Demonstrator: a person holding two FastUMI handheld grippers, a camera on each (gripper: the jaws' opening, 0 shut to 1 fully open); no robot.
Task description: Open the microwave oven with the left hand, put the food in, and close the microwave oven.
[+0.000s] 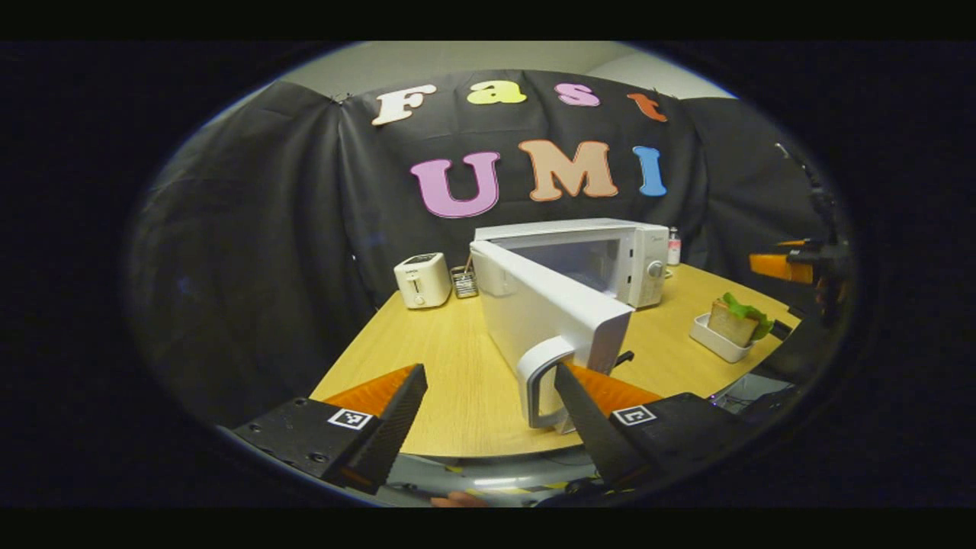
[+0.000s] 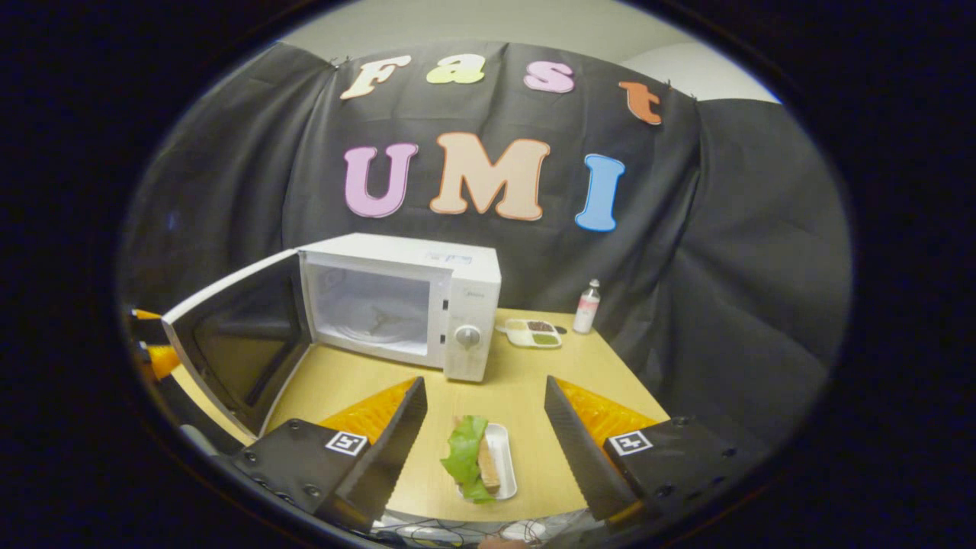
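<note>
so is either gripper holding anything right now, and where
Nothing is held. The left gripper is open beside the door handle; the right gripper is open above the sandwich.

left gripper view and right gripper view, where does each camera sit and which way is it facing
Left gripper view: rides the left gripper, at the open microwave door by its handle, facing the booth wall; own open fingers show.
Right gripper view: rides the right gripper, above the sandwich dish, facing the microwave; own open fingers show.
Shared: microwave, door, sandwich, wooden table.
</note>
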